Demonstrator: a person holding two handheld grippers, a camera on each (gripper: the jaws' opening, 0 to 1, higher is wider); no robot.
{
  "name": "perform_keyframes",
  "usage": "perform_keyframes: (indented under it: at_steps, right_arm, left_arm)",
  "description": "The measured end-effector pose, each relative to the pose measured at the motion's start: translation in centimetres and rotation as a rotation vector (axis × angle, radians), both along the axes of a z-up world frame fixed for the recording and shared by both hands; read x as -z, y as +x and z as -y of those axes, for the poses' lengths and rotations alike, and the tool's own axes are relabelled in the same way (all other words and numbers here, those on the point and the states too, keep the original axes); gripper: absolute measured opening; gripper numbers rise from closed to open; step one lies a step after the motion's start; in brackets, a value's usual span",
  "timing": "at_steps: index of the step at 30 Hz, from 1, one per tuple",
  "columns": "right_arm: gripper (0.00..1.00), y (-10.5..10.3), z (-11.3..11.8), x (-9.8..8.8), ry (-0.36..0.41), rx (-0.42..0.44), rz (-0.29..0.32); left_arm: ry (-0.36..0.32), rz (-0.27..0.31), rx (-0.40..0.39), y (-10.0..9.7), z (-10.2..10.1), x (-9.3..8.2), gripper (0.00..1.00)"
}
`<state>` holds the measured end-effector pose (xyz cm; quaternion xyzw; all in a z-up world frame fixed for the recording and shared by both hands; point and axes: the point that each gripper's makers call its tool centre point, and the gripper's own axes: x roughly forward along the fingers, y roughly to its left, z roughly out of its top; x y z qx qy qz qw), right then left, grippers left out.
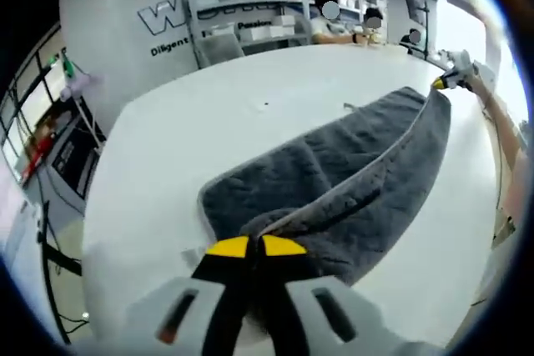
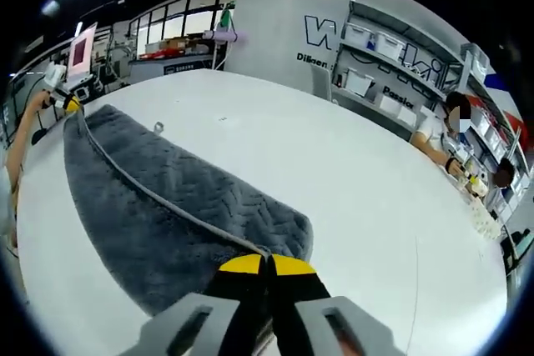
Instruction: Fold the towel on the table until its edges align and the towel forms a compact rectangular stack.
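Note:
A dark grey towel [image 1: 334, 181] with a paler hem lies lengthwise on the white table [image 1: 217, 122], its top layer folded over the lower one. My left gripper [image 1: 254, 248], yellow-tipped, is shut on the near end of the towel's hem. At the far end the right gripper [image 1: 440, 82] pinches the other corner. In the right gripper view the towel [image 2: 167, 206] runs away to the upper left, and my right gripper [image 2: 267, 264] is shut on its near corner. The left gripper [image 2: 71, 104] holds the far corner there. The hem stretches taut between the two.
Shelves with white boxes [image 1: 250, 6] and a lettered wall [image 2: 334, 47] stand behind the table. People sit at the far side [image 2: 442, 135]. A forearm [image 1: 501, 122] reaches along the right table edge. Bare tabletop [image 2: 350, 181] spreads beside the towel.

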<state>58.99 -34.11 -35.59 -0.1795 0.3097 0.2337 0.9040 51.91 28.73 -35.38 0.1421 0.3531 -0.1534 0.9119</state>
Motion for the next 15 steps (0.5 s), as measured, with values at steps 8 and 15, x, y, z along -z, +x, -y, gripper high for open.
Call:
perform_keyframes:
  at_steps: [8, 15]
  right_arm:
    - [0.02, 0.5, -0.3, 0.0, -0.014, 0.017, 0.009]
    - [0.02, 1.7, -0.4, -0.1, -0.035, 0.029, 0.016]
  left_arm:
    - [0.003, -0.013, -0.002, 1.3, -0.1, 0.0, 0.05]
    - [0.005, -0.028, -0.008, 2.5, -0.4, 0.3, 0.05]
